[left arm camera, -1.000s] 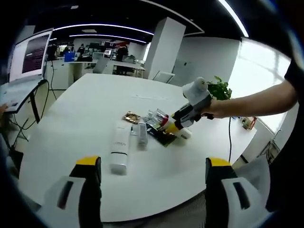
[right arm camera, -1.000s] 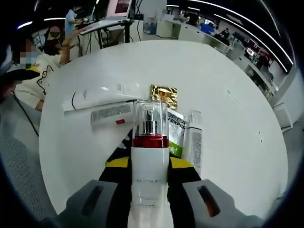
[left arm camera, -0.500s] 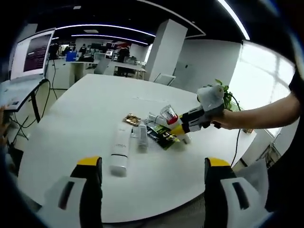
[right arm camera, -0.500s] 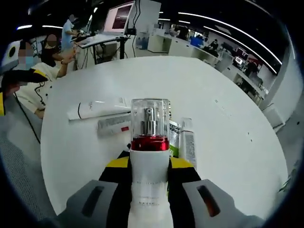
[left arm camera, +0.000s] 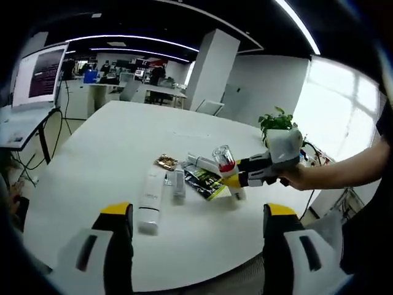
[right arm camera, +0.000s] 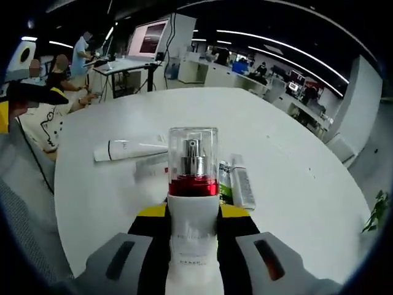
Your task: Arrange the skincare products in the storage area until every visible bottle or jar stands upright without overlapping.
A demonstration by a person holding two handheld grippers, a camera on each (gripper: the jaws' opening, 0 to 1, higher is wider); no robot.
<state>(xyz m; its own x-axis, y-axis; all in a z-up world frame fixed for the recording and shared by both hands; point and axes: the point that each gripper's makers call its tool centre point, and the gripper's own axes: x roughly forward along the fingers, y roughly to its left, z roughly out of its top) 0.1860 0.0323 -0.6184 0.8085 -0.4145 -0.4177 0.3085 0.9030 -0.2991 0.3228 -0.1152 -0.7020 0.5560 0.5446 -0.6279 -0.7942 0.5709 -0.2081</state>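
Left gripper view: the left gripper [left arm camera: 193,246] hangs over the near edge of a round white table [left arm camera: 92,160], its two yellow-tipped jaws set wide apart with nothing between them. Ahead of the jaws, near the table's middle, lies a cluster of skincare products. A large white tube [left arm camera: 150,200] lies flat, nearest the left jaw; just beside it on the right lies a smaller grey tube [left arm camera: 178,182]. Beyond these rests a small gold packet [left arm camera: 166,161], and to their right a dark green sachet [left arm camera: 204,180] lies flat. Further right, the right gripper [left arm camera: 236,179], carried by a person's hand [left arm camera: 301,178], holds a pump bottle [left arm camera: 226,169] above the sachet's far end; the bottle has a white body, a red collar and a clear cap, and tilts slightly from upright. Whether its base touches the table cannot be told.

Right gripper view: the right gripper [right arm camera: 192,224] is clamped on the pump bottle [right arm camera: 193,203], whose white body rises between the jaws with the clear cap pointing away from the camera. Beyond the bottle, to its left, the large white tube [right arm camera: 130,149] lies flat across the table [right arm camera: 295,184], with the grey tube [right arm camera: 150,171] just nearer, partly blurred. To the right of the bottle another white tube [right arm camera: 241,184] lies flat, touching the green sachet [right arm camera: 225,184], which is mostly hidden behind the bottle. A monitor [right arm camera: 153,37] stands at a desk beyond the table.
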